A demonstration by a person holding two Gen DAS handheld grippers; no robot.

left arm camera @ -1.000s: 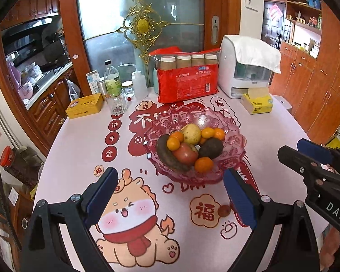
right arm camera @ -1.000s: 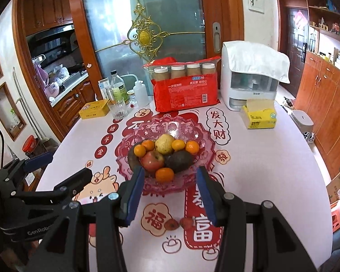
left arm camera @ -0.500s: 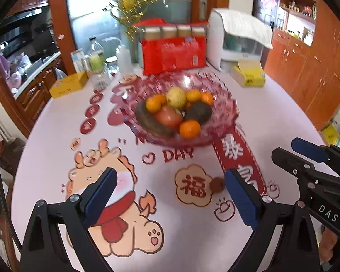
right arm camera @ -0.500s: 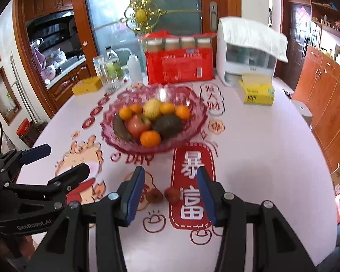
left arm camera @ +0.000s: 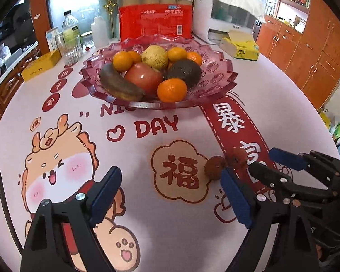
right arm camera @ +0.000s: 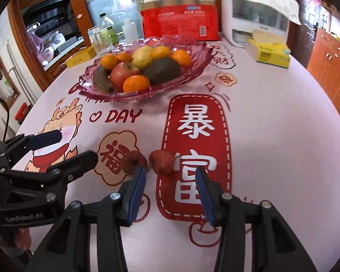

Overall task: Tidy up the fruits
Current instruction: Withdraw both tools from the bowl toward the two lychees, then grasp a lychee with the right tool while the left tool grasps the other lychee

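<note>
Left tongs (left arm camera: 170, 195) gape, closing slightly, above the tablecloth (left arm camera: 147, 204), nothing between.

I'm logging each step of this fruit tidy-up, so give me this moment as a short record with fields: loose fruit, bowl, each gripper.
loose fruit: two small reddish-brown fruits side by side on the tablecloth, outside the bowl
bowl: pink glass bowl holding oranges, an apple, an avocado, a pear and a dark banana
right gripper: open, jaws just been closing, right-hand fruit just ahead of its tips, not gripped
left gripper: open wide, jaws just been closing, nothing between them
</note>
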